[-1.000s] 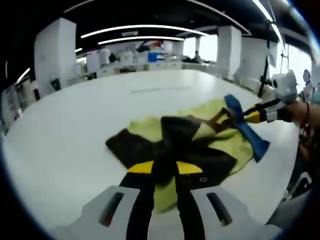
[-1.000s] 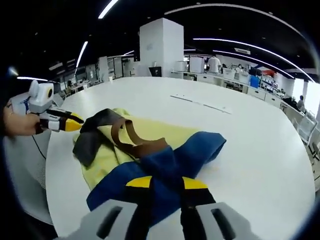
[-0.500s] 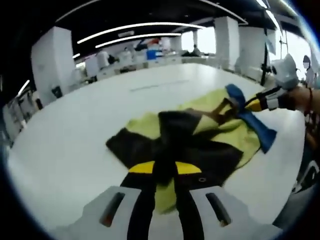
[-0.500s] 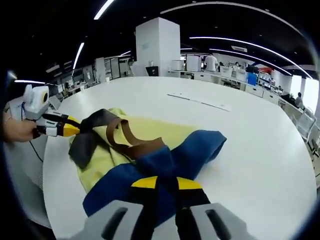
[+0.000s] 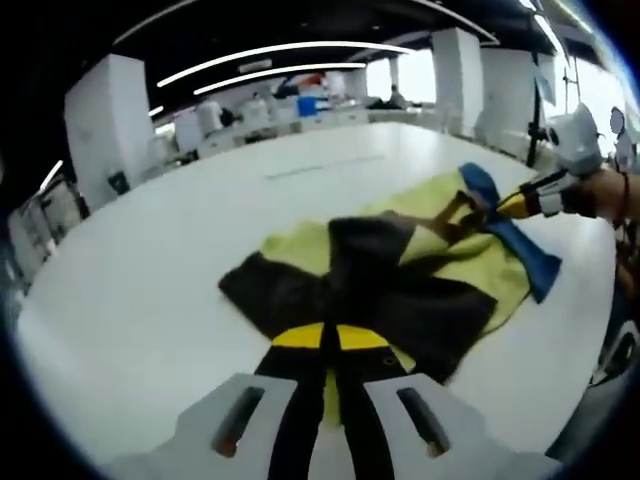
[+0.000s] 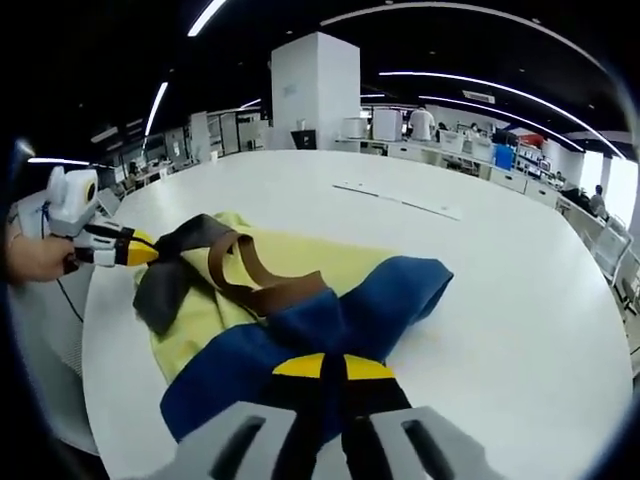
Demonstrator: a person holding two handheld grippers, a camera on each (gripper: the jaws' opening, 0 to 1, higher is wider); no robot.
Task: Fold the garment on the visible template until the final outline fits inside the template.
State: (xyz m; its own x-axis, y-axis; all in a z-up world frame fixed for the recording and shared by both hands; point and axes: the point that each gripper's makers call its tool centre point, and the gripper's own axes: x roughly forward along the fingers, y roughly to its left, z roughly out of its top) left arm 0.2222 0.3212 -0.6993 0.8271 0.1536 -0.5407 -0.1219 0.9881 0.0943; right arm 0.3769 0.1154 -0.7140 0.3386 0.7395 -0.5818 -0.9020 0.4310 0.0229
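Two grippers pinched one garment (image 5: 400, 280) that lay crumpled on the white table (image 5: 140, 290). The left gripper (image 5: 330, 345) had its jaws pressed together on the garment's dark sleeve (image 5: 290, 300) at the table's near edge. The right gripper (image 6: 333, 372) was likewise clamped on the blue sleeve (image 6: 370, 310). Between the sleeves lay the yellow body (image 6: 300, 260) and a brown collar (image 6: 260, 285).

Soft matt cloth garment (image 5: 400, 290) in yellow, dark grey and blue, with a brown collar band, lower centre, on a smooth, slightly glossy white table (image 5: 150, 290).
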